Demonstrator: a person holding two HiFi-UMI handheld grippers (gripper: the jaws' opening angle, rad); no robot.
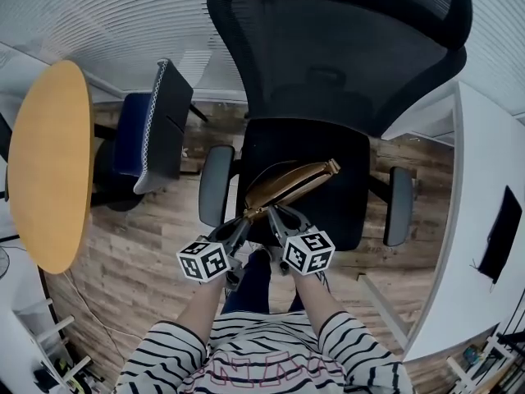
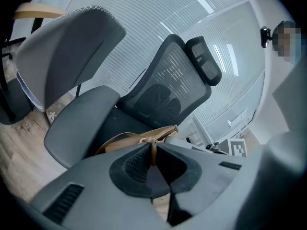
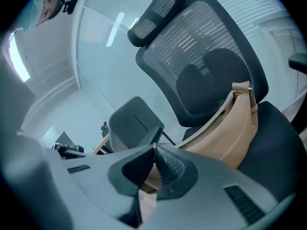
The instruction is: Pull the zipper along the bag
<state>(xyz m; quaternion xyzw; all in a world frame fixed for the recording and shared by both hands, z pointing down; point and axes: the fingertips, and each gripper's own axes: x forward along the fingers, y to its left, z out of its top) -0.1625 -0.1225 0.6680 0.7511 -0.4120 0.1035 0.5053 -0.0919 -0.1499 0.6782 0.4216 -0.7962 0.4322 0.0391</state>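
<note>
A tan bag [image 1: 291, 183] lies on the seat of a black mesh office chair [image 1: 344, 199], its zipper [image 3: 211, 123] running along its upper edge. Both grippers meet at the bag's near end. My left gripper [image 1: 246, 218] is shut on a tan tab of the bag [image 2: 139, 140]; the strip stands between its pads in the left gripper view [image 2: 153, 150]. Beside it, my right gripper [image 1: 271, 213] is shut on a thin pale piece, seemingly the zipper pull, seen edge-on between its jaws [image 3: 154, 150]. The bag [image 3: 230, 128] stretches away to the right behind them.
The chair's grey armrests [image 1: 216, 183] [image 1: 399, 203] flank the seat. A second chair [image 1: 156, 125] with a blue seat stands to the left, next to a round wooden table [image 1: 49, 162]. A white desk [image 1: 484, 220] runs along the right. The floor is wood plank.
</note>
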